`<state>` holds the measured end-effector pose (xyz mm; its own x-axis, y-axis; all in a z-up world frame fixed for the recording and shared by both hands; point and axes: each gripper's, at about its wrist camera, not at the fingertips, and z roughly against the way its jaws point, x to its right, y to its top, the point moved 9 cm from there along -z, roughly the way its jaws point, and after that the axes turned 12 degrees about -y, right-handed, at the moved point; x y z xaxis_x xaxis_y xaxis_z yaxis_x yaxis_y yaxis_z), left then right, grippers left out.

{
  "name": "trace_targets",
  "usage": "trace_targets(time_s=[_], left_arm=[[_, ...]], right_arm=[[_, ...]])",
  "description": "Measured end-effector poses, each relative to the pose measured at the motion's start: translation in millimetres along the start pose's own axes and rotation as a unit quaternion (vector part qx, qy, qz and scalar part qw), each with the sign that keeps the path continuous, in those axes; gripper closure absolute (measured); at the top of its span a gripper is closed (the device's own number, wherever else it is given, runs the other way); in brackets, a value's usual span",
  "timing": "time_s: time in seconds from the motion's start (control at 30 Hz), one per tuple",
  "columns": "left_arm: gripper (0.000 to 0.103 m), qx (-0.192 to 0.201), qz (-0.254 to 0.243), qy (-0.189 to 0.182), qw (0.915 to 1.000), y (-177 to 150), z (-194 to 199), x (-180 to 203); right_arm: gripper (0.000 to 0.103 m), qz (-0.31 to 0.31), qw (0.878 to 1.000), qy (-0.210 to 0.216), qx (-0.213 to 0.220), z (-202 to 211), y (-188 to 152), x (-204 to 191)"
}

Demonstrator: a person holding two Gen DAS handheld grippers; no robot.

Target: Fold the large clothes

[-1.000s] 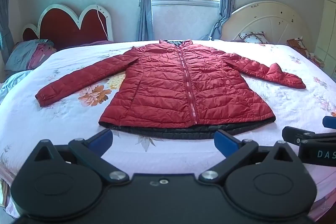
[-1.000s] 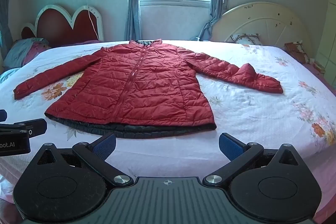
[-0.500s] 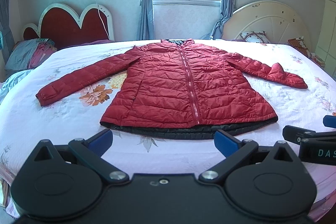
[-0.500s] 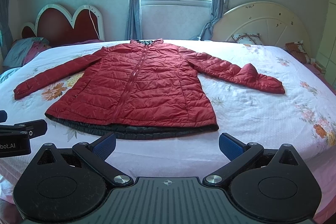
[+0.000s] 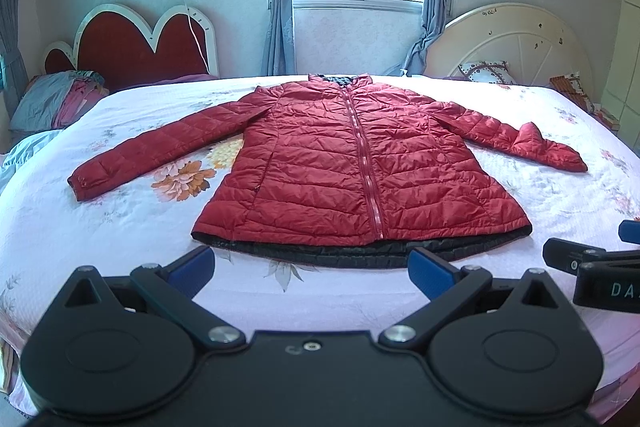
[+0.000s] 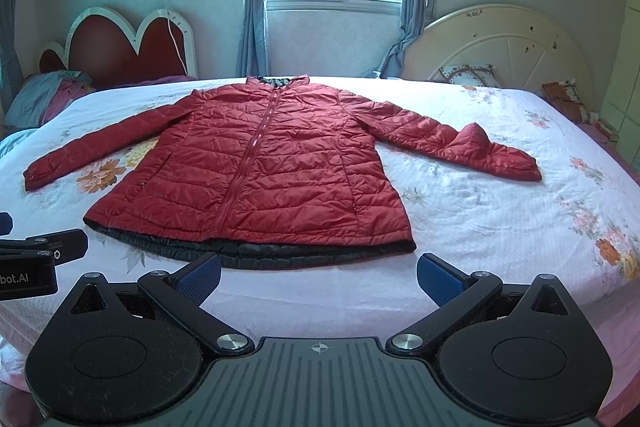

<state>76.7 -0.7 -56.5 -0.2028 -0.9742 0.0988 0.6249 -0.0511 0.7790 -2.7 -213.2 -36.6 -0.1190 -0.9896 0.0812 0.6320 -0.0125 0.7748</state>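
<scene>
Ahead of both grippers, left [image 5: 310,269] and right [image 6: 318,277], each spread wide and empty, a red jacket [image 5: 352,163] lies flat on the bed [image 5: 120,223].

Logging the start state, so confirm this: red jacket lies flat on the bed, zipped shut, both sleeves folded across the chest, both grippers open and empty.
One thing is wrong: the sleeves are not folded in. The left wrist view shows the jacket with its sleeves spread out to either side on the bed. The rest holds: zipped shut, flat, left gripper and right gripper open and empty.
</scene>
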Motion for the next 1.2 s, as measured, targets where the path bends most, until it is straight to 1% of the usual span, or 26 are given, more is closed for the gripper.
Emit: trace_targets(time_s=[0.73, 1.2], left_arm=[[0.0, -0.001, 0.006, 0.002, 1.0, 1, -7, -11], [0.0, 0.0, 0.005, 0.004, 1.0, 1, -6, -11]], right_arm=[[0.0, 0.0, 1.0, 0.0, 0.001, 1, 1, -1], [0.0, -0.001, 1.0, 0.0, 0.001, 1, 2, -1]])
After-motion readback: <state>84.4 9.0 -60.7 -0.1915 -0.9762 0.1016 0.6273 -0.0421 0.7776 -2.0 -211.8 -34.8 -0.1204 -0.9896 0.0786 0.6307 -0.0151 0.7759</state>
